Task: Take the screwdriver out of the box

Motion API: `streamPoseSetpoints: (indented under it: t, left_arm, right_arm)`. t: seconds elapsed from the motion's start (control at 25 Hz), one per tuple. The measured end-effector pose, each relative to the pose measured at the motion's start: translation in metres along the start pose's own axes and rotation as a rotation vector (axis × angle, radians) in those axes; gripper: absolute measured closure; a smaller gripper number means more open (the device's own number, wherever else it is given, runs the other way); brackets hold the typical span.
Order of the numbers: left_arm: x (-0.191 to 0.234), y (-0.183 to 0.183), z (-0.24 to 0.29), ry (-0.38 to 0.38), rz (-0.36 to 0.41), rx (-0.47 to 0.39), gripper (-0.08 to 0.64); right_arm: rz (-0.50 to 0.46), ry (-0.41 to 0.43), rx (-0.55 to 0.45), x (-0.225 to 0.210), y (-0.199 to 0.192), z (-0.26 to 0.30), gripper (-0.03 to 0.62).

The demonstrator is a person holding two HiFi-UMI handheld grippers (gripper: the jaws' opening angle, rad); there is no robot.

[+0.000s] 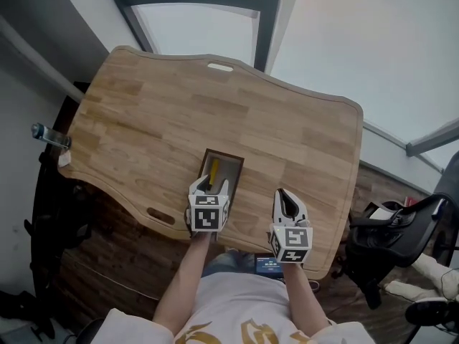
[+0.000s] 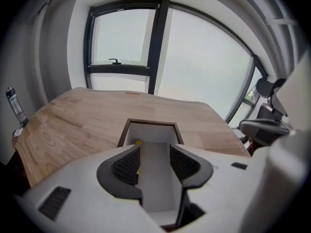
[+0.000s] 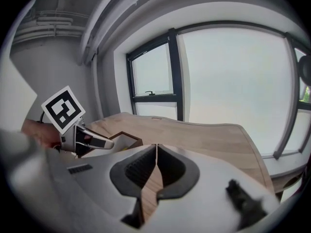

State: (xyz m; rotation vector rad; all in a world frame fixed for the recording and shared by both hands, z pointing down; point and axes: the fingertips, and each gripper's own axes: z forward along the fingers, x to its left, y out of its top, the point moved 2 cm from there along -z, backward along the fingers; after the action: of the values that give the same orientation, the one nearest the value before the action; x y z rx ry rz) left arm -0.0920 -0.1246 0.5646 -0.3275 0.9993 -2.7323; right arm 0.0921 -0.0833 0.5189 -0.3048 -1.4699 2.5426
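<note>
In the head view, a wooden surface (image 1: 215,113) carries a dark-rimmed box (image 1: 226,155) towards its near edge, at about 6 o'clock from the surface's middle. The screwdriver (image 1: 213,172) lies inside the box along its left wall, yellow handle showing. The left tool (image 1: 210,185) hangs over the box's near end, one finger on each side of the opening. The right tool (image 1: 288,199) is at 3 o'clock from it, apart from the box and over bare wood. In the left gripper view, the left tool (image 2: 154,152) has its jaws apart, and only the box's pale floor shows in the gap. A sliver of the yellow screwdriver (image 2: 138,142) peeks out at 11 o'clock, just beside the left pad (image 2: 127,166); the pads press on nothing. The box's far rim (image 2: 150,124) lies at 12 o'clock, with a window (image 2: 121,38) beyond the surface. In the right gripper view, the right tool (image 3: 156,147) has its jaws closed together with nothing between them, pointing across bare surface (image 3: 194,132). At 9 o'clock, the left tool's marker cube (image 3: 63,109) and fingers (image 3: 95,141) reach towards the box's corner (image 3: 127,137)
</note>
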Motion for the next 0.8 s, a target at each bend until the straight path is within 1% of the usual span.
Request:
streamPoseSetpoints:
  t: [0.12,0.28,0.44,0.6,0.8]
  left_arm:
    - [0.002,-0.003,0.008,0.009,-0.012,0.034,0.368]
    - [0.005,-0.004,0.017,0.032,0.001,0.080,0.362]
    - [0.006,-0.003,0.024,0.020,0.004,0.102,0.357]
    - [0.004,-0.007,0.033,0.011,-0.006,0.135,0.337]
    - [0.004,-0.019,0.043,0.018,-0.024,0.204,0.324]
  right_arm:
    - [-0.004,0.013,0.008,0.000,0.000,0.008,0.558]
    - [-0.007,0.027,0.016,0.000,0.001,0.019,0.558]
    - [-0.007,0.043,0.027,0.002,0.003,0.029,0.558]
    - [-0.005,0.051,0.038,0.002,0.001,0.037,0.558]
    - [0.001,0.056,0.055,0.002,-0.002,0.047,0.558]
